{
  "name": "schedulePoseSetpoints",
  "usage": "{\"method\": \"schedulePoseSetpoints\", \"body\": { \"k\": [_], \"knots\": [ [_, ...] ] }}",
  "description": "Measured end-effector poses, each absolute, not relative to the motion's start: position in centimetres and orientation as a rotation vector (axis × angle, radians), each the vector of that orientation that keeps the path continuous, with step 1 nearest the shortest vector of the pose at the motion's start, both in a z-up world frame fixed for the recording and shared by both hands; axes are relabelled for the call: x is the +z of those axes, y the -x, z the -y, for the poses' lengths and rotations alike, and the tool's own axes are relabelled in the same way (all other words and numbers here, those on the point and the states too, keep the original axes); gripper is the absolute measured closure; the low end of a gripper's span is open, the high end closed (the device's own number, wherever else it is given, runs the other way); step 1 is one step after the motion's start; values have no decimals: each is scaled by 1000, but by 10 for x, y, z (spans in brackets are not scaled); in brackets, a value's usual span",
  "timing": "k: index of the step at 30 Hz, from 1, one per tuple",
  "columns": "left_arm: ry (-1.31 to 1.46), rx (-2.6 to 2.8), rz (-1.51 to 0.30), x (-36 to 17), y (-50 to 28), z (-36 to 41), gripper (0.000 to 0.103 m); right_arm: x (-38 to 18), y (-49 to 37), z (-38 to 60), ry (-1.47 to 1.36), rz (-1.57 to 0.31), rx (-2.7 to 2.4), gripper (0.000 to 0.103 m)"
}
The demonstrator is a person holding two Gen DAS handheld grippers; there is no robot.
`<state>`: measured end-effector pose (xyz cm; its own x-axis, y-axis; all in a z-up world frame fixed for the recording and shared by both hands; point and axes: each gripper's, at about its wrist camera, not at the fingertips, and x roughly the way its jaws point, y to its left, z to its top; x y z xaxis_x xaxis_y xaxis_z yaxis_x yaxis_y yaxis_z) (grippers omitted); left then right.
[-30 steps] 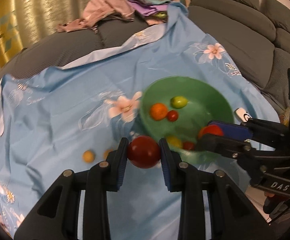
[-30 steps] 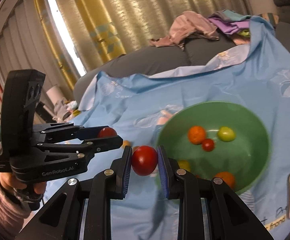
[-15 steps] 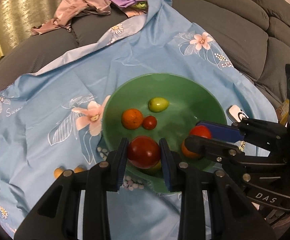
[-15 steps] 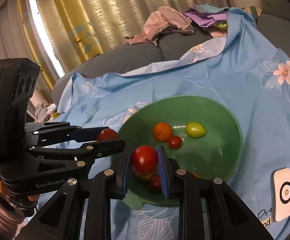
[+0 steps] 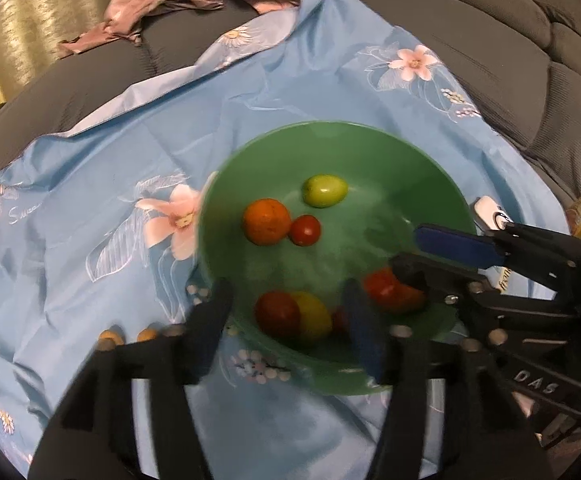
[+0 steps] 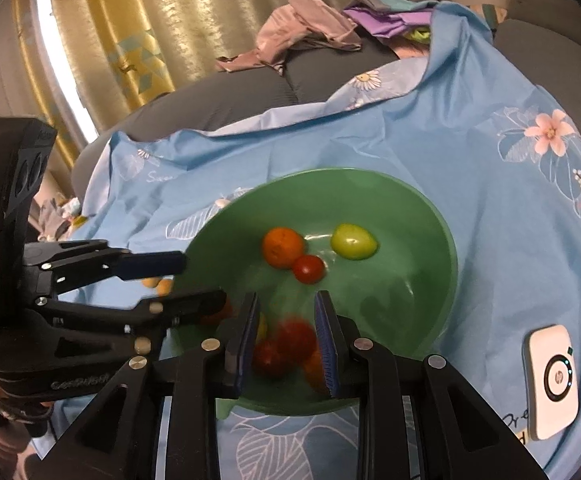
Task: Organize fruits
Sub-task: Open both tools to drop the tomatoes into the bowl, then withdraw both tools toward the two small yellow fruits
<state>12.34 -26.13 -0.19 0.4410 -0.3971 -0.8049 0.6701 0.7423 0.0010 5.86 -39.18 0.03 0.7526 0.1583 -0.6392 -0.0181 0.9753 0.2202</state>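
two grippers hang over the near side of a green bowl (image 5: 330, 136) that sits on a blue flowered cloth (image 5: 90, 152) spread over a grey sofa (image 5: 470, 40). the left gripper (image 5: 286, 312) stands wide apart with nothing between its fingers, and a red tomato (image 5: 277, 314) lies in the bowl right below that gap, against a yellow fruit (image 5: 314, 316). the right gripper (image 6: 286, 332) is also spread, less widely, and grips nothing; a blurred red tomato (image 6: 296, 338) sits in the bowl under its opening. i judge the fingers are parted this way because each fruit is being let go into the bowl, low enough that it does not bounce out.

farther in the bowl rest an orange (image 5: 267, 222), a small red tomato (image 5: 305, 231) touching it, and a green fruit (image 5: 325, 191) apart from both.

only the left wrist view shows the two small orange fruits (image 5: 128, 336) lying on the cloth outside the bowl in full, just beside its near left rim; from the right wrist view they are half hidden behind the other tool. they look like the next things to gather. the right wrist view gives what the left does not: a white device (image 6: 552, 380) on the cloth to the right of the bowl seen whole, the curtain (image 6: 150, 20), and the pile of clothes (image 6: 310, 28) at the back of the sofa from the side.
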Motion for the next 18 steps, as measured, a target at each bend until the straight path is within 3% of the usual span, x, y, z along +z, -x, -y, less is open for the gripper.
{"method": "schedulePoseSetpoints", "body": {
  "k": [3, 9, 18],
  "knots": [
    [-316, -661, -897, 0, -123, 253, 25, 3, -55, 395, -210, -711, 74, 65],
    [-254, -577, -879, 7, -97, 205, 10, 9, -39, 388, -252, -691, 120, 65],
    [-15, -380, -953, -9, -37, 76, 2, 11, -19, 324, -243, -740, 311, 65]
  ]
}}
